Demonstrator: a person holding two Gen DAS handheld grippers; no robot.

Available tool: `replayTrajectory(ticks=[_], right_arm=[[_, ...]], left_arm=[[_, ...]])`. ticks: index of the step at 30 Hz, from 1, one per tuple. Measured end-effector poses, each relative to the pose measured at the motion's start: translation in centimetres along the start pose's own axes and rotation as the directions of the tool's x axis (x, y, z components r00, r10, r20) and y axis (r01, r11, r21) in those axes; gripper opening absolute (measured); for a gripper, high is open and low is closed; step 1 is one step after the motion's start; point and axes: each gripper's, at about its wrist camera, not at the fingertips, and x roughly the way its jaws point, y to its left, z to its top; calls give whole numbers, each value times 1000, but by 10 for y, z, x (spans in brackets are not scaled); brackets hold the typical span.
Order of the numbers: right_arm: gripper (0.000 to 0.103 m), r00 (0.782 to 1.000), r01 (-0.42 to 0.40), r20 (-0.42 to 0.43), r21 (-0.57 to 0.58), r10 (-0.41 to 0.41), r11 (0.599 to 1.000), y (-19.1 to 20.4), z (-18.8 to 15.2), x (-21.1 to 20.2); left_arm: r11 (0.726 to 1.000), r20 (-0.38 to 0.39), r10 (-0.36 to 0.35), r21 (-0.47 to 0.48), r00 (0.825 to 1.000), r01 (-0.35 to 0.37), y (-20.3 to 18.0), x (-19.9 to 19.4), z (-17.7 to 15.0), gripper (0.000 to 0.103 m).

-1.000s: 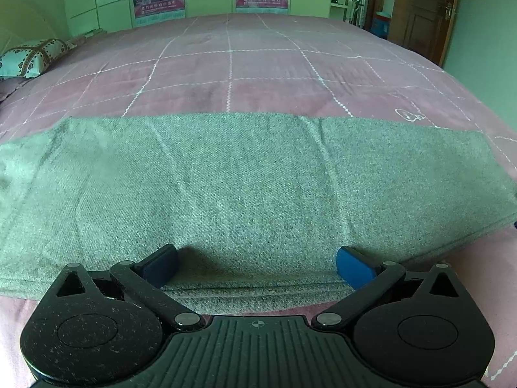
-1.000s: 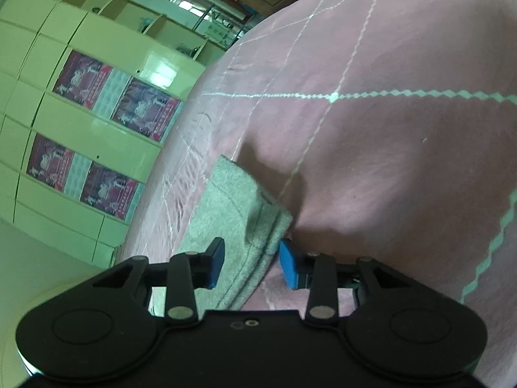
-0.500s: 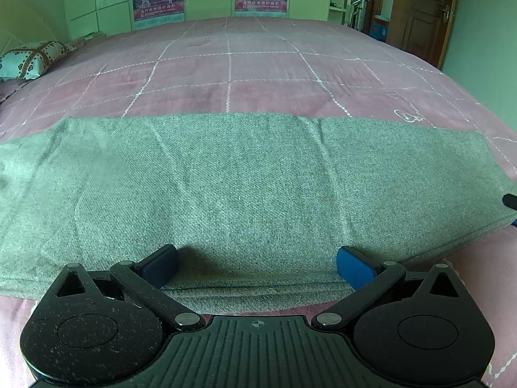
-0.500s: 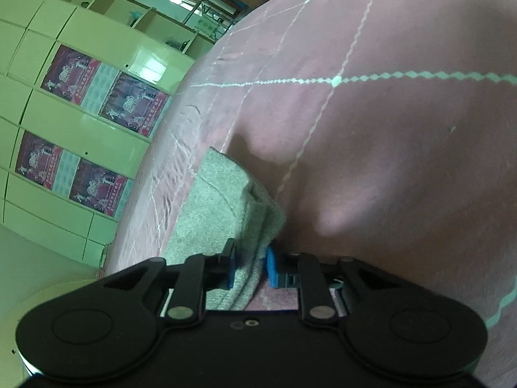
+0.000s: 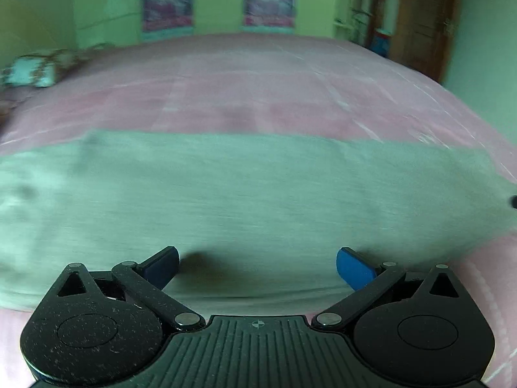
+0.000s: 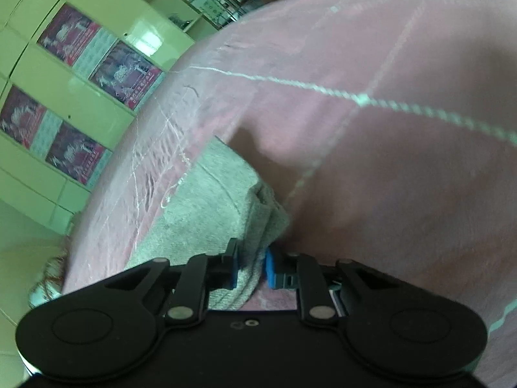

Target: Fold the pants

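Pink bed [image 5: 258, 90]; right gripper [image 6: 250, 268] pinches pants [image 6: 206, 207] edge.

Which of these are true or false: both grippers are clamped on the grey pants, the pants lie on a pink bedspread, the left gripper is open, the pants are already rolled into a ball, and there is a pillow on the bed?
1. Both grippers are clamped on the pants. False: only the right gripper pinches the grey pants, at one end; the left gripper grips nothing.
2. The pants lie on a pink bedspread. True: the bedspread shows beyond them.
3. The left gripper is open. True: its fingers stand wide apart above the cloth's near edge.
4. The pants are rolled into a ball. False: they lie spread in a long flat band.
5. A pillow is on the bed. True: a patterned pillow sits at the far left.
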Motion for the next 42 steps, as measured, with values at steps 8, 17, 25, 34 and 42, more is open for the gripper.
replayTrajectory(ticks=[8, 17, 25, 34, 42], right_arm=[[6, 992, -119, 23, -243, 128, 963, 119, -36, -5], [8, 938, -342, -218, -471, 269, 813, 291, -199, 41], [22, 857, -493, -450, -576, 251, 652, 317, -302, 40], [20, 912, -355, -385, -570, 141, 741, 309, -267, 66], [21, 977, -214, -107, -448, 185, 868, 224, -171, 10]], left_arm=[[915, 40, 233, -347, 972, -205, 228, -51, -9, 103], [844, -37, 330, -436, 943, -313, 356, -82, -56, 103], [807, -59, 325, -503, 944, -310, 387, -79, -94, 103], [875, 18, 232, -441, 973, -200, 327, -74, -63, 103], [944, 52, 109, -318, 993, -87, 241, -47, -23, 103]])
